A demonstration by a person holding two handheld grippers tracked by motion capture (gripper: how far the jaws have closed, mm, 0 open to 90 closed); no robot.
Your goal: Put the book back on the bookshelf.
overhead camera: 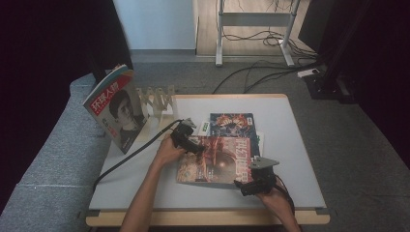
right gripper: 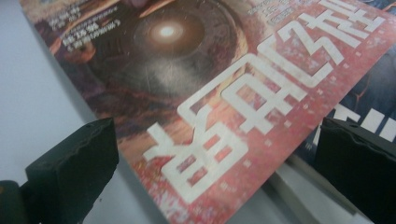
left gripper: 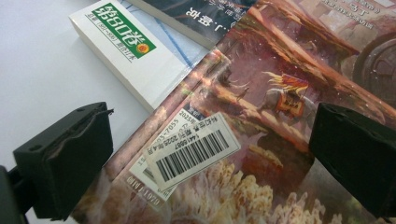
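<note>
A red magazine (overhead camera: 215, 159) with large white characters lies flat at the middle of the white table (overhead camera: 140, 183). My left gripper (overhead camera: 193, 145) is at its far left corner, open. In the left gripper view the jaws straddle that corner, where a barcode sticker (left gripper: 194, 151) sits on the red magazine (left gripper: 289, 70); my left gripper (left gripper: 210, 158) holds nothing. My right gripper (overhead camera: 245, 186) is at the magazine's near right corner. Seen from the right gripper view, my right gripper (right gripper: 215, 172) stands wide open around the edge of the red magazine (right gripper: 210, 79).
A dark blue book (overhead camera: 232, 124) and a white book with a green label (left gripper: 130, 51) lie under the magazine's far edge. At the back left a wooden rack (overhead camera: 157, 101) holds an upright magazine (overhead camera: 116, 108). A grey sofa (overhead camera: 53, 159) borders the table's left side.
</note>
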